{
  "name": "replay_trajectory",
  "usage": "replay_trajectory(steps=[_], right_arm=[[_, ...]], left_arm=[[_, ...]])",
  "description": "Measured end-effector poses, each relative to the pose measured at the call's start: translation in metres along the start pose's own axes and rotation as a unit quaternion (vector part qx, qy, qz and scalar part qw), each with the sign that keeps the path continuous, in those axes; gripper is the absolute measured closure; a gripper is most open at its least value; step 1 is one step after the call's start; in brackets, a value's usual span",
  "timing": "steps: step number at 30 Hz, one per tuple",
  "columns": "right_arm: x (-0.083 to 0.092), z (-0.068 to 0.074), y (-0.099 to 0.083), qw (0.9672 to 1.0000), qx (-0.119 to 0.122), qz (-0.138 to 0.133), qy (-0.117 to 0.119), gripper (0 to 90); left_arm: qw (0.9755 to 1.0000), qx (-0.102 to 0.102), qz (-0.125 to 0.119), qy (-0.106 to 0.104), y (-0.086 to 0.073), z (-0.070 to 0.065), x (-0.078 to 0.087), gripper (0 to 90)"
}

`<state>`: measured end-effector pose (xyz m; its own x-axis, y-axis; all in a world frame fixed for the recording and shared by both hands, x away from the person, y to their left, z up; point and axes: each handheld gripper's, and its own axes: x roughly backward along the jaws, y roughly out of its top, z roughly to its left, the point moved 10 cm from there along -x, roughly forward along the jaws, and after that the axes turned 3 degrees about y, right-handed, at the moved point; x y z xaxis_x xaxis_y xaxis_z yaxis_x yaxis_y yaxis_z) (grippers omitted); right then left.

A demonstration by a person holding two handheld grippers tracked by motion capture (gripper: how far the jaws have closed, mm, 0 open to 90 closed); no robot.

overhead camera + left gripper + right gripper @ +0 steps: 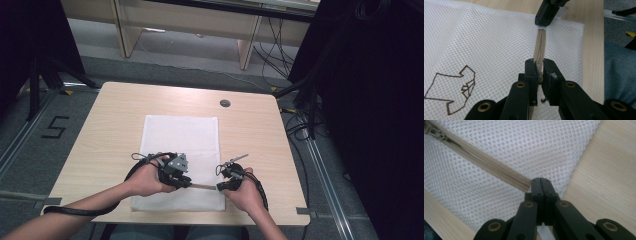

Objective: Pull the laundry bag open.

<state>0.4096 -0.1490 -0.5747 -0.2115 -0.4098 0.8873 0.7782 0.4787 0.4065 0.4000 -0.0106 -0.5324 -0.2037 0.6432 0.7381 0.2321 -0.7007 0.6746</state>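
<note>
A white mesh bag (180,135) lies flat on the wooden table (110,115). A beige zipper (202,186) runs along its near edge. My left gripper (187,184) grips that zipper from the left. In the left gripper view its jaws (539,65) are shut on the zipper pull, with the closed zipper (540,45) stretching ahead to the right gripper (544,23). My right gripper (220,187) is shut on the zipper's end at the bag's corner (540,181). The zipper (486,162) runs away from it to the slider (435,132).
A brown outline drawing (454,92) is printed on the mesh. A round cable hole (225,103) sits at the table's far side. The table's near edge and the person's blue-clad leg (619,75) are close by. Cables (300,125) hang on the right.
</note>
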Motion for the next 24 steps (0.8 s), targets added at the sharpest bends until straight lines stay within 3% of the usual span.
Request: replay_trajectory(steps=[6,7,9,10,24], right_arm=[[-0.0001,0.0002,0.0006,1.0000,0.001,-0.001,-0.004,90.0],[-0.0001,0.0004,0.0005,1.0000,0.000,-0.001,-0.003,90.0],[-0.0001,0.0003,0.0005,1.0000,0.001,-0.001,-0.003,90.0],[-0.0001,0.0004,0.0006,1.0000,0.002,-0.002,-0.003,90.0],[-0.0001,0.0007,0.0005,1.0000,0.004,0.000,-0.007,90.0]], left_arm=[[1.0000,0.000,0.003,-0.001,-0.0015,-0.0002,0.0021,81.9],[0.9999,-0.010,0.006,0.002,-0.0022,0.0011,0.0030,81.9],[1.0000,0.002,0.003,-0.001,-0.0026,-0.0003,0.0032,81.9],[1.0000,-0.008,0.003,0.001,-0.0026,0.0009,0.0031,81.9],[1.0000,0.001,0.001,-0.002,-0.0031,-0.0011,0.0028,81.9]])
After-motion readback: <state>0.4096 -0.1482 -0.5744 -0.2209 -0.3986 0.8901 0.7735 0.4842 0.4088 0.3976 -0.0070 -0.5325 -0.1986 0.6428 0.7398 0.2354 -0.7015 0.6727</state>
